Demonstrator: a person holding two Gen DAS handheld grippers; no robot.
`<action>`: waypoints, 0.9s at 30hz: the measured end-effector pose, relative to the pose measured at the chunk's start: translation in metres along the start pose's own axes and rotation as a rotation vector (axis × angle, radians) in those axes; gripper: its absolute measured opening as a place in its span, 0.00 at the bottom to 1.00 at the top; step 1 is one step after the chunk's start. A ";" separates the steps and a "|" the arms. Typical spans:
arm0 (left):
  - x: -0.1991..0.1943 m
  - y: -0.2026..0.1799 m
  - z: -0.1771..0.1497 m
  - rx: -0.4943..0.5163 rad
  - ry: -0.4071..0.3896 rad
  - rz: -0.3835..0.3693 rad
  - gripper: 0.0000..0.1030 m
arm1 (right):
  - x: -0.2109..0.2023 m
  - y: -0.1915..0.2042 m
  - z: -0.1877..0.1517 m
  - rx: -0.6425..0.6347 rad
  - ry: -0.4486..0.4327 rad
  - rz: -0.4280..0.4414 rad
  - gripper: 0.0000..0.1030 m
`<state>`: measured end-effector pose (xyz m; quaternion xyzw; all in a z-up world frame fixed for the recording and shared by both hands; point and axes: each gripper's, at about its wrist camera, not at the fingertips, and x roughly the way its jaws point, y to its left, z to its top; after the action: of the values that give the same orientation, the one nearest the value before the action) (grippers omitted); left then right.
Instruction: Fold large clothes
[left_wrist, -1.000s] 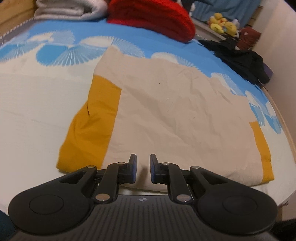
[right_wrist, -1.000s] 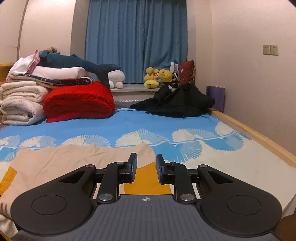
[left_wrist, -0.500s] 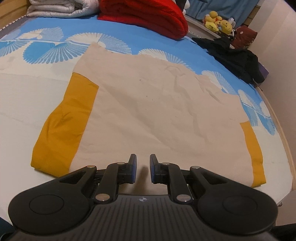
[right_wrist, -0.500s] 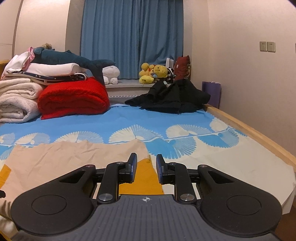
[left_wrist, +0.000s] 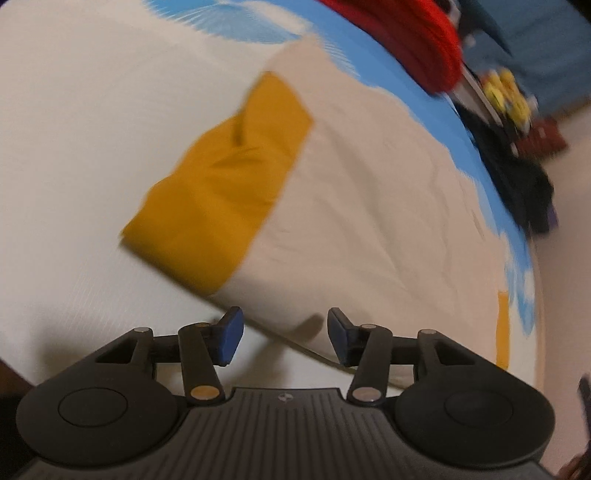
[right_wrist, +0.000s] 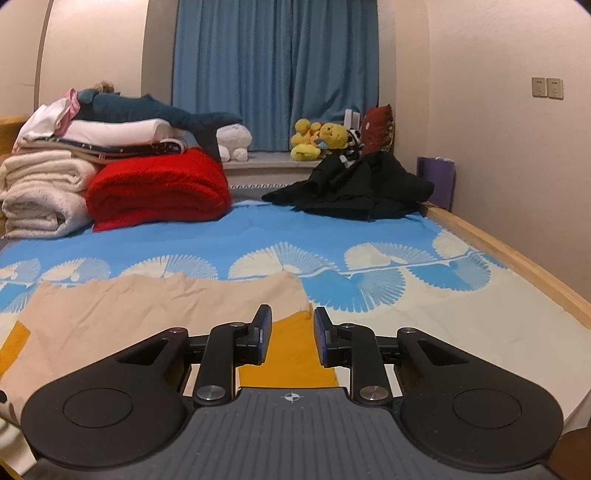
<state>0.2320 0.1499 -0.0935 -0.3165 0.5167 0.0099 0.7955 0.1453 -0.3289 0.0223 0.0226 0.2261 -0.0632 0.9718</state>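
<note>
A large beige garment (left_wrist: 369, 206) with mustard-yellow sleeves lies flat on the bed. In the blurred left wrist view its near yellow sleeve (left_wrist: 221, 184) is ahead to the left and the far sleeve (left_wrist: 503, 332) at the right. My left gripper (left_wrist: 285, 336) is open and empty, just above the garment's near hem. In the right wrist view the garment (right_wrist: 147, 310) spreads to the left. My right gripper (right_wrist: 291, 334) is open and empty, over the yellow sleeve (right_wrist: 291, 358).
A red blanket (right_wrist: 159, 188), folded white towels (right_wrist: 44, 192), a plush shark (right_wrist: 155, 110) and a black clothes heap (right_wrist: 354, 188) sit at the bed's far end. Yellow toys (right_wrist: 317, 138) line the sill. The wooden bed rail (right_wrist: 517, 262) runs along the right.
My left gripper has opened wide and swung left and down toward the garment's near hem. My right gripper has opened slightly and hardly moved.
</note>
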 end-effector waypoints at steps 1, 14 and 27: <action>0.000 0.007 0.000 -0.040 -0.012 -0.009 0.55 | 0.000 0.000 0.000 -0.005 -0.004 0.005 0.25; 0.017 0.049 0.001 -0.347 -0.164 -0.071 0.60 | 0.011 0.003 -0.002 0.000 0.034 0.016 0.25; 0.023 0.050 0.006 -0.387 -0.274 -0.072 0.32 | -0.010 0.005 0.002 0.033 -0.091 0.178 0.25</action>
<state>0.2300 0.1860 -0.1360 -0.4769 0.3807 0.1233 0.7826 0.1379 -0.3230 0.0282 0.0557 0.1776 0.0185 0.9823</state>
